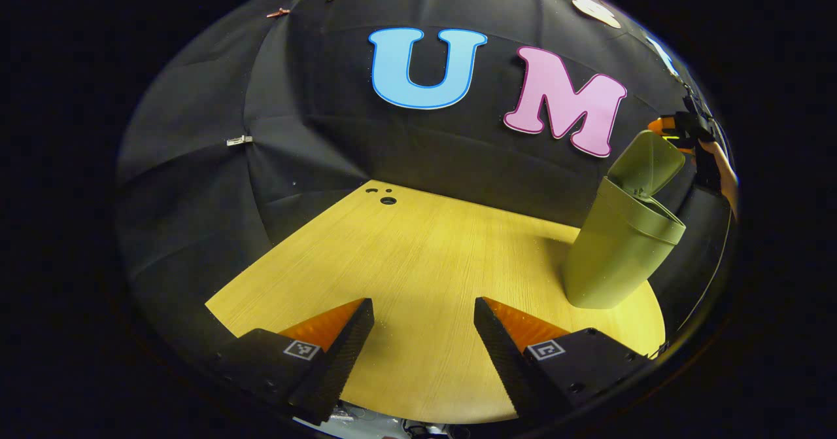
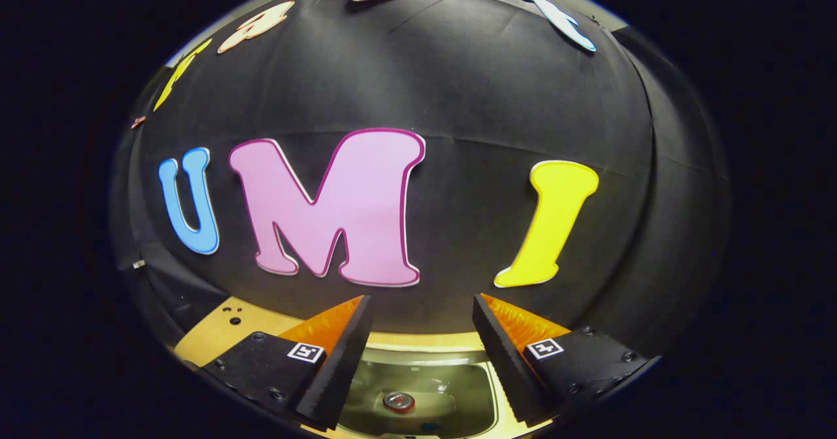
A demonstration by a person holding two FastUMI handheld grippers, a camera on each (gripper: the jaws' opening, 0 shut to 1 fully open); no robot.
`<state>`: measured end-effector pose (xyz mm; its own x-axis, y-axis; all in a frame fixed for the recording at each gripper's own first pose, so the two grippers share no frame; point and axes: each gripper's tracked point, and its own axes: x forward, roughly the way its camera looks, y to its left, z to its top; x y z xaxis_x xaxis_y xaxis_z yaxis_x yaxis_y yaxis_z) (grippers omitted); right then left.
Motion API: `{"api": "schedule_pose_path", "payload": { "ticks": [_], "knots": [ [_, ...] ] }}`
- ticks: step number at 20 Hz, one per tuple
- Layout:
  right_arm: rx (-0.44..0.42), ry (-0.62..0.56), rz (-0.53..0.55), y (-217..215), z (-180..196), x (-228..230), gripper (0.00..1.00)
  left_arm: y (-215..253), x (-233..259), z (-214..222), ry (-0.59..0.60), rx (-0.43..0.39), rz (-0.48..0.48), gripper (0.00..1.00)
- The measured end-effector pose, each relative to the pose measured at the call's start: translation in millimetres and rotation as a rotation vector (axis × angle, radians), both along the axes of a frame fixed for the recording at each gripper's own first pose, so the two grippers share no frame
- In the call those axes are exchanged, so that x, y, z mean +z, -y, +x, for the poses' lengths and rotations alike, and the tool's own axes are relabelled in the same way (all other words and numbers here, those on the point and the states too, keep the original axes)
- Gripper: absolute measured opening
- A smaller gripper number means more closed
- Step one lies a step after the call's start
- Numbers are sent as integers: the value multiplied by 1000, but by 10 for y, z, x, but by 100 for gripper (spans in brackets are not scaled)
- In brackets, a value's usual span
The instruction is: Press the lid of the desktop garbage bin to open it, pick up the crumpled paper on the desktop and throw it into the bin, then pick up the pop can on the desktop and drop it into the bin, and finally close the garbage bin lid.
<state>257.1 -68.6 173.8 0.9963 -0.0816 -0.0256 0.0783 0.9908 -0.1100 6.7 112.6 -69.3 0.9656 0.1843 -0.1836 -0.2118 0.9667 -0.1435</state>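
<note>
right gripper view: right hand-held gripper (image 2: 422,360) poised above the bin (image 2: 418,377), jaws wide, empty; pop can (image 2: 399,402) lies inside, presumably just dropped. left hand-held gripper (image 1: 424,354) open, idle over surface (image 1: 405,256); lid (image 1: 647,162) up, unclosed.

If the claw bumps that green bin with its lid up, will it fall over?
Probably it could tip. The bin looks tall with a narrower base, and its raised lid adds height. It seems to be thin plastic, so likely light. The can lying inside may steady it slightly.
</note>
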Motion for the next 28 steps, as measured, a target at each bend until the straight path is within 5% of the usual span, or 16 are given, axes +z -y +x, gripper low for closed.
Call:
{"api": "schedule_pose_path", "payload": {
  "ticks": [11,19,28],
  "knots": [
    [-28,-151,-14,100,-397,-1241,99,136,51,122,-9,-106,87,99],
    [-30,-146,84,150,-503,-1433,99,412,132,289,6,-171,115,99],
    [-28,-117,22,138,-527,-1531,100,606,43,301,-11,-200,96,99]
  ]
}}
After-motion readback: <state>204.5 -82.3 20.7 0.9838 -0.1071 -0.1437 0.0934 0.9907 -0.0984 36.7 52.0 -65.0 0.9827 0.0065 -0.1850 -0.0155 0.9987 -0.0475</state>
